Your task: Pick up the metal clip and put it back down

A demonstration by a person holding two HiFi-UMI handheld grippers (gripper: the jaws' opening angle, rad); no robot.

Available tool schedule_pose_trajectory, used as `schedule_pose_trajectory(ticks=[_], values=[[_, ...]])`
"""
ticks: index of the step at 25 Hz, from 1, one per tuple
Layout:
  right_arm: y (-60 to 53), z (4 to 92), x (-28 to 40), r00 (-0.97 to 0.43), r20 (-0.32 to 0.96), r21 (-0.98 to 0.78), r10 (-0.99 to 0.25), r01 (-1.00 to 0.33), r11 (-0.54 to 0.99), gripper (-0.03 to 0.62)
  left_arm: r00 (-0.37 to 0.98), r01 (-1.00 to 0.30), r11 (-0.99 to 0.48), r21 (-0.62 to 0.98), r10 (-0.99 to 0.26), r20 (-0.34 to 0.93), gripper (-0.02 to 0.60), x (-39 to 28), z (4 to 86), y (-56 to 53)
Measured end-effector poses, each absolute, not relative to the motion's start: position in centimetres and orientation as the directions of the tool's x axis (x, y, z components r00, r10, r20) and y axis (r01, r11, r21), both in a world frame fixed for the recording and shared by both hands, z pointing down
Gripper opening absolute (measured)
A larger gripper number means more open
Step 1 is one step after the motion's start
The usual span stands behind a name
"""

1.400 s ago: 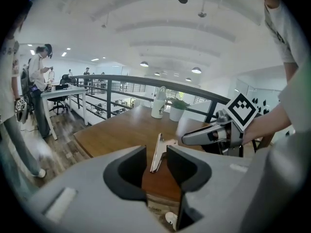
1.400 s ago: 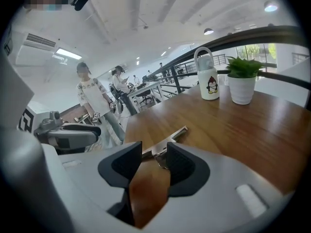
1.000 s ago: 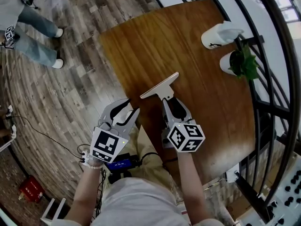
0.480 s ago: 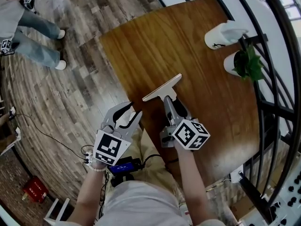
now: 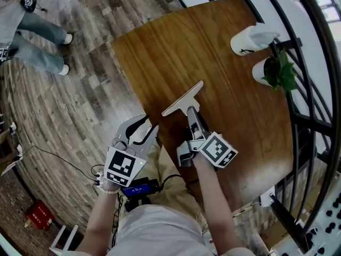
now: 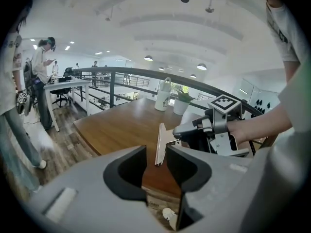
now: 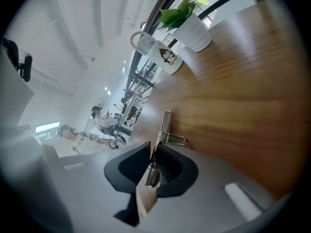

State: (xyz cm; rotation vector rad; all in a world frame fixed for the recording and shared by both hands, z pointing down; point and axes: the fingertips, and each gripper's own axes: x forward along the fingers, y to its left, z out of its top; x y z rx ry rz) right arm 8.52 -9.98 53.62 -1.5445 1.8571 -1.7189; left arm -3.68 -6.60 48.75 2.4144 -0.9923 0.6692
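My right gripper (image 5: 191, 117) was shut tight on the handle of the metal clip (image 5: 183, 99) at frame centre above the table (image 5: 176, 41), its bar crosswise just ahead, nearer than my open, empty left gripper (image 5: 139, 132) at lower left

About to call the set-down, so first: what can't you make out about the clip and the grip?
- Whether the metal clip touches the table: the head view looks steeply down, so no gap is readable. The right gripper view shows it edge-on, with its lower part behind the right gripper.
- Clip's handle: in the head view it is under that gripper. In the left gripper view it is partly behind the left gripper.
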Motion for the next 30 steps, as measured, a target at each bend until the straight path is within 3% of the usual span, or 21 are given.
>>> schedule_pose_trajectory(ticks=[4,11,17,30], values=[[-10.2,52.8,9.0,-0.44,0.452,-0.84,-0.776,-0.502,-0.204,0.031,0.628,-0.732,-0.645,0.219,-0.516,0.582,0.121,-3.2,48.9,-6.4],[-10.2,51.8,8.1,-0.452,0.438,-0.838,-0.777,-0.519,-0.17,0.029,0.636,-0.725,-0.652,0.223,-0.508,0.582,0.121,-3.6,48.5,-6.2],[-9.9,50.8,8.0,-0.451,0.422,-0.868,-0.786,-0.451,-0.208,0.029,0.649,-0.708,-0.668,0.228,-0.488,0.584,0.121,-3.1,48.5,-5.9],[-9.2,46.4,7.9,-0.478,0.32,-0.916,-0.818,-0.376,-0.139,0.029,0.673,-0.678,-0.699,0.229,-0.464,0.576,0.142,-1.1,48.6,-5.4]])
